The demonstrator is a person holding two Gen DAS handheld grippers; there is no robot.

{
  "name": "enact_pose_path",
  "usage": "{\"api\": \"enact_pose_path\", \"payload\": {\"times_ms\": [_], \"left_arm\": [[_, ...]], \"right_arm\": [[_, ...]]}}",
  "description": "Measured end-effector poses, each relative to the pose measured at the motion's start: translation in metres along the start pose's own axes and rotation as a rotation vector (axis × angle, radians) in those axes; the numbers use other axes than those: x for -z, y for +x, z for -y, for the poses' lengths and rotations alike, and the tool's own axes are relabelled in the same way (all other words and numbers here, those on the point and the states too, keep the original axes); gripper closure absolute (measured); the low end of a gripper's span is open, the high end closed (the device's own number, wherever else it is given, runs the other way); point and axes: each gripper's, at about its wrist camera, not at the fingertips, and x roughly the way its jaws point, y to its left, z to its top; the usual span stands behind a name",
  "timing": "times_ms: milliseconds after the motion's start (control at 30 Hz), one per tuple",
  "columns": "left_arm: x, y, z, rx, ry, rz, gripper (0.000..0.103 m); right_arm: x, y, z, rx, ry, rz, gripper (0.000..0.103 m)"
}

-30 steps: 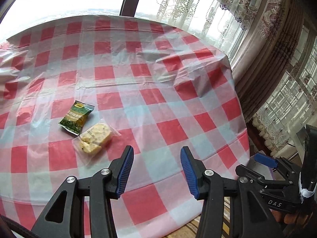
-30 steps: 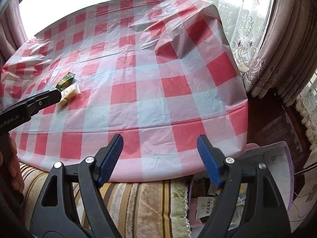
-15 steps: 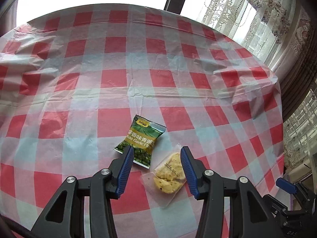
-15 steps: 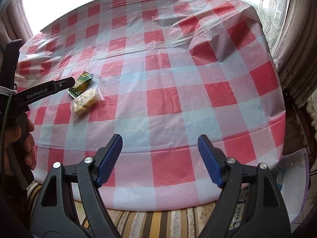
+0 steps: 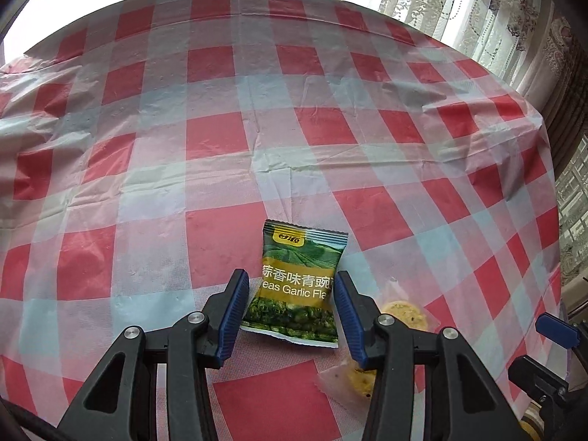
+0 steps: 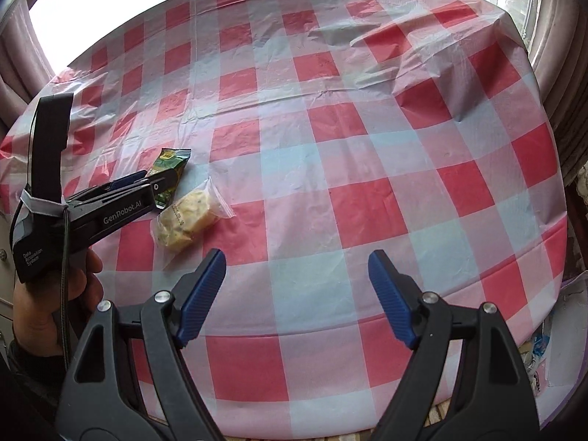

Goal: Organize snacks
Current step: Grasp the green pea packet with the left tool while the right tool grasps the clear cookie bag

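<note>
Two grippers, both spread open: right gripper (image 6: pixel 296 296) over near desk (image 6: pixel 367 117) edge, gripping nothing; left gripper (image 5: pixel 288 314) low, straddling green pea packet (image 5: pixel 299 286), pads not clearly touching. Clear bag of yellow snacks (image 6: pixel 185 218) just right of packet, partly under right finger. Checkered cloth beyond, curtains (image 5: pixel 507 18) farthest.

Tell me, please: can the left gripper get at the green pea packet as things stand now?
Probably yes. The left gripper is open with the green pea packet lying flat between its fingers; the clear cookie bag sits beside, not in the way.
</note>
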Motion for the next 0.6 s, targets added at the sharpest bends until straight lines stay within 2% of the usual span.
{"api": "enact_pose_path", "payload": {"times_ms": [100,333,600], "left_arm": [[0.003,-0.002,-0.005,0.001,0.005,0.012,0.066],[0.014,-0.014,-0.035,-0.041,-0.074,0.044,0.067],[0.031,-0.029,-0.066,-0.043,-0.178,0.074,0.068]], "right_arm": [[-0.005,0.009,-0.014,-0.006,0.014,-0.007,0.021],[-0.012,0.03,-0.05,-0.005,0.004,-0.025,0.021],[-0.027,0.054,-0.077,0.027,0.019,-0.042,0.02]]}}
